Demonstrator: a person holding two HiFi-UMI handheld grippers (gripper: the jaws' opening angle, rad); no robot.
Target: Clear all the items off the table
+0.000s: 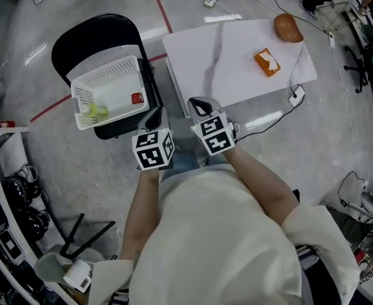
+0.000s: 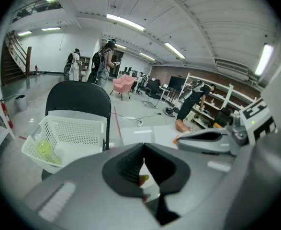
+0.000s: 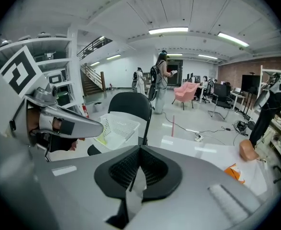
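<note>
Orange packet [image 1: 267, 61], crumpled with a white patch, is lying on the table's [image 1: 205, 62] right half; its print is too small to read. Brown bun [image 1: 288, 28] is sitting at the far right corner. Left gripper [image 1: 153, 115] and right gripper [image 1: 198, 104] are hovering by the near left corner, jaws closed, empty.

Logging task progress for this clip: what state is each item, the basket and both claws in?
Left claw: shut, empty.
Right claw: shut, empty.
Orange packet: lying on the table, not cleared.
Brown bun-like item: at the table's far edge, not cleared.
White basket: resting on the chair, holding a yellow-green item and a red item.
</note>
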